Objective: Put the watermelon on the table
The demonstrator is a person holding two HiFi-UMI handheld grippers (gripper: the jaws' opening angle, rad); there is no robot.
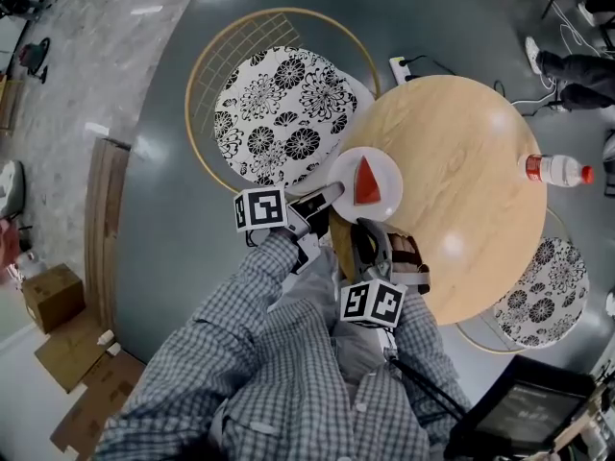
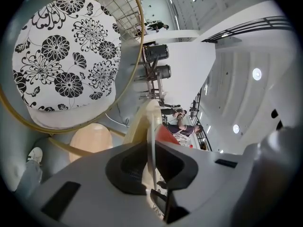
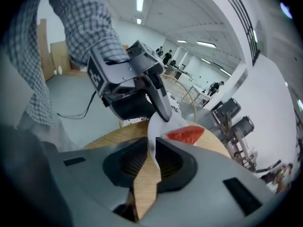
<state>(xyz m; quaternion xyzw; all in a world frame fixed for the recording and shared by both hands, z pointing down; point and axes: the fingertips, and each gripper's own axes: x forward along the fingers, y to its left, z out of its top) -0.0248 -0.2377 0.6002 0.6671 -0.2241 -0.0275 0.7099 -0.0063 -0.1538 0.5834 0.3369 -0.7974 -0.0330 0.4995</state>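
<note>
A red watermelon wedge (image 1: 367, 182) lies on a small white plate (image 1: 387, 164) near the left edge of the round wooden table (image 1: 452, 152). My left gripper (image 1: 332, 196) is shut on the plate's left rim. In the left gripper view the rim (image 2: 151, 126) runs edge-on between the pads, with the wedge (image 2: 165, 134) just behind. My right gripper (image 1: 368, 227) sits at the table's near edge below the plate. Its jaws stand a narrow gap apart (image 3: 152, 157). The plate's rim (image 3: 156, 126) and the wedge (image 3: 185, 135) lie just ahead, and the left gripper (image 3: 161, 115) holds the plate there.
A round chair with a black-and-white flowered cushion (image 1: 279, 104) stands left of the table, and a second one (image 1: 543, 291) at its right. A plastic bottle with a red cap (image 1: 555, 169) lies on the table's right side. Cardboard boxes (image 1: 53, 296) sit on the floor at far left.
</note>
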